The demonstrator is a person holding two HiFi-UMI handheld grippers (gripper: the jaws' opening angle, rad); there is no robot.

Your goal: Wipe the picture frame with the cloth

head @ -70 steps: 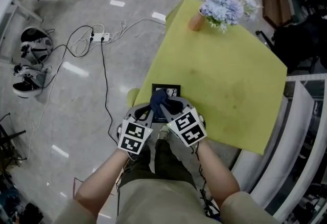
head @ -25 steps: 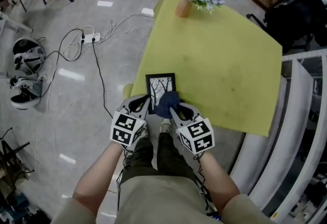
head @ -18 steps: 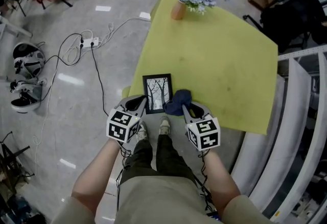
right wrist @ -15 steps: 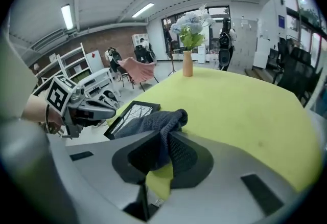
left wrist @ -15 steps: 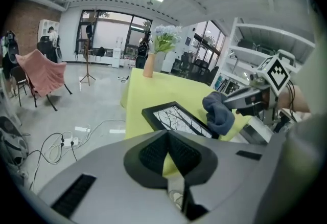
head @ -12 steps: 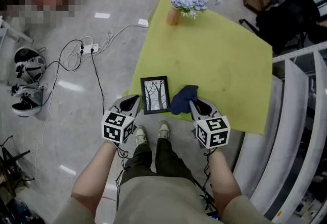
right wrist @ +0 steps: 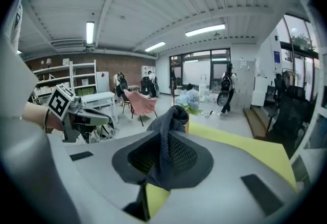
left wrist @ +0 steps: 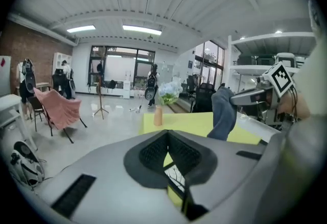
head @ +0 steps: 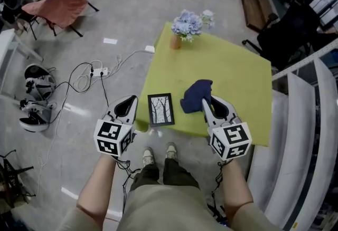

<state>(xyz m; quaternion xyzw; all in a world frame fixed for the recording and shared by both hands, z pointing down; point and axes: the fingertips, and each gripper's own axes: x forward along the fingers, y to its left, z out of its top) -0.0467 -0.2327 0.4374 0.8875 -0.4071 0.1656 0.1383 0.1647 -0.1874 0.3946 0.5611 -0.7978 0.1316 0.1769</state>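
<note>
1. Your right tool (head: 207, 102) is clamped on the dark blue cloth (head: 196, 95). In the right gripper view the fabric is pinched between the jaws and bunches up above them (right wrist: 173, 115).
2. Your left tool (head: 128, 100) holds nothing. In the left gripper view its jaws are pressed together with nothing between them (left wrist: 168, 138).
3. The picture frame (head: 160, 109) lies flat on the yellow table (head: 232, 71), close to the edge nearest you. Its black border surrounds a picture of bare trees.
4. In the head view the frame sits between your two tools. The left tool is just beside its left side, off the table's corner and not touching it. The cloth is to its right and apart from it.
5. From the left gripper view the cloth (left wrist: 222, 115) hangs down from the right tool (left wrist: 255, 96) over the table. You cannot tell whether its lower end touches the surface.
6. A vase of pale blue flowers (head: 186, 25) stands at the far corner of the table, well apart from the frame.
7. On the floor to the left lie cables and a white power strip (head: 103, 71), and a pink chair (head: 58, 4) stands farther off.
</note>
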